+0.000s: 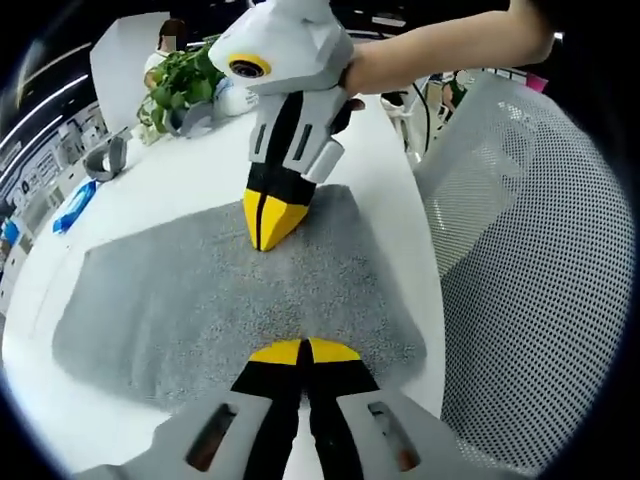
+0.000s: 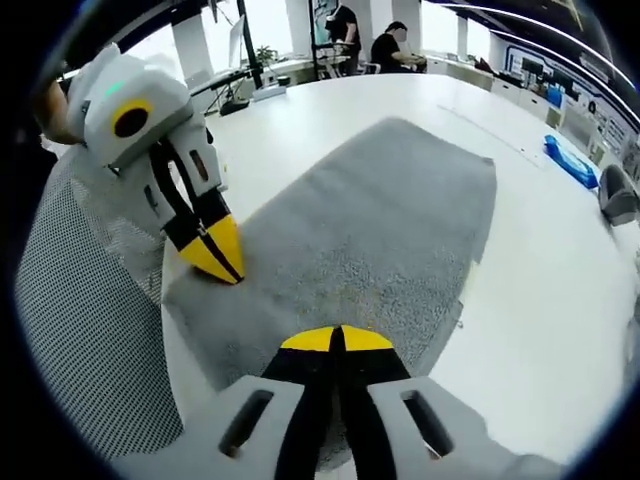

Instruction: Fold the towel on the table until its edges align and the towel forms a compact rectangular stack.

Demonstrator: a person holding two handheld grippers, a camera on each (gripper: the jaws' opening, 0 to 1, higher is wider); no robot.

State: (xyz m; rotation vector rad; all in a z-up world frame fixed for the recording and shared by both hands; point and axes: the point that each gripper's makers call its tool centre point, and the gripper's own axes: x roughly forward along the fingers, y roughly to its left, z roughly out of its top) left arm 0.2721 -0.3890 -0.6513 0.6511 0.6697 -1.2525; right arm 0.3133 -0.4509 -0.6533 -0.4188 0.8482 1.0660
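A grey towel (image 1: 230,300) lies spread flat on the white table (image 1: 130,195), and it also shows in the right gripper view (image 2: 380,220). My left gripper (image 1: 302,350) is shut, with its yellow tips at the towel's near edge; in the right gripper view its tips (image 2: 215,258) touch a towel corner by the table edge. My right gripper (image 2: 336,340) is shut over the towel's opposite end. In the left gripper view a hand holds it, and its tips (image 1: 266,228) press down on the towel. No fold of cloth shows between either pair of jaws.
A white mesh chair (image 1: 540,250) stands close along the table edge, beside the towel (image 2: 80,330). At the far end of the table are a potted plant (image 1: 180,85), a grey roll (image 1: 105,160) and a blue item (image 1: 75,205). People (image 2: 390,45) sit at desks beyond.
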